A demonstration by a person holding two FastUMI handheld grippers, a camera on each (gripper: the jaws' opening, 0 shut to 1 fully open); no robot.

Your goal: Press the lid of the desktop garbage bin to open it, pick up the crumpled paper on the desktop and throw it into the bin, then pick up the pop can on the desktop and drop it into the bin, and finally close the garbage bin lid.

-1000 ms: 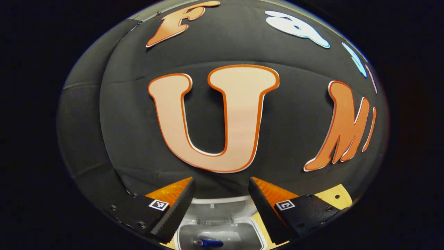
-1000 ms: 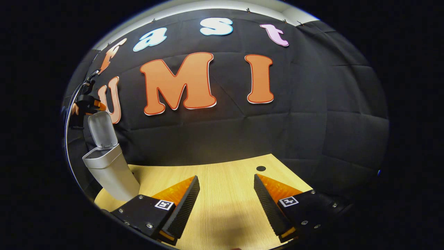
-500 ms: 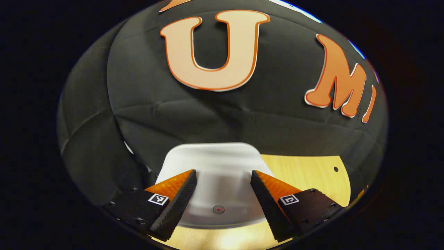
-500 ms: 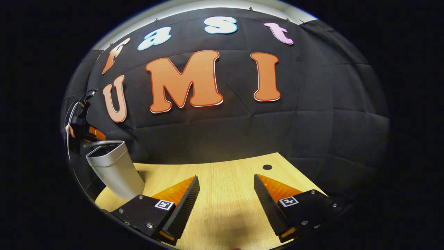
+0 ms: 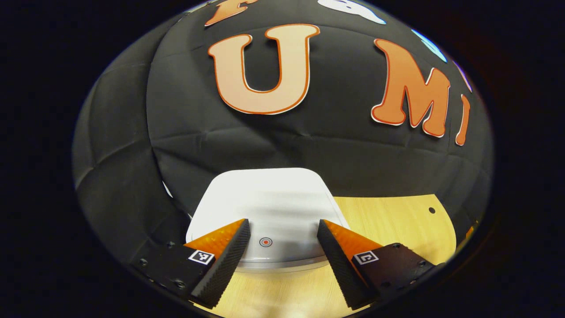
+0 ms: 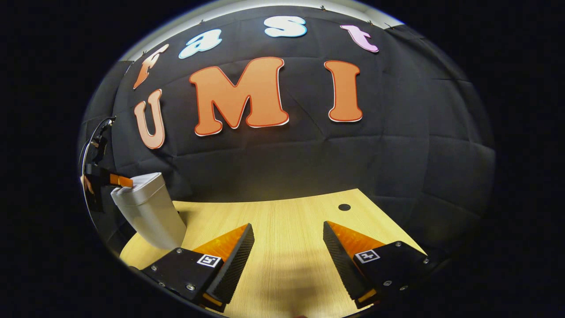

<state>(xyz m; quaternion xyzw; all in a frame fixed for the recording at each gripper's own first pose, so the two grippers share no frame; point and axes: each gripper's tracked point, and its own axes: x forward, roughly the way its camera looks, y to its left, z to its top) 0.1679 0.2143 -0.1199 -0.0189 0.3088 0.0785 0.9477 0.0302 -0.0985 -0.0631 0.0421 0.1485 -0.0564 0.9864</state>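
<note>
On the desk [image 5: 388, 221], closed bin lid [image 5: 265, 207] beneath left claw [image 5: 282, 247].

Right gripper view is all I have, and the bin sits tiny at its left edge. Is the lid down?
Observer: Yes. In the left gripper view the lid lies flat, its whole top showing and no opening visible.
Operator: Is the left gripper clamped on it?
Observer: No, the left gripper is open, its fingers spread apart over the lid's front part.
Operator: Anything between the fingers?
Observer: A small round red-ringed button near the lid's front edge.
</note>
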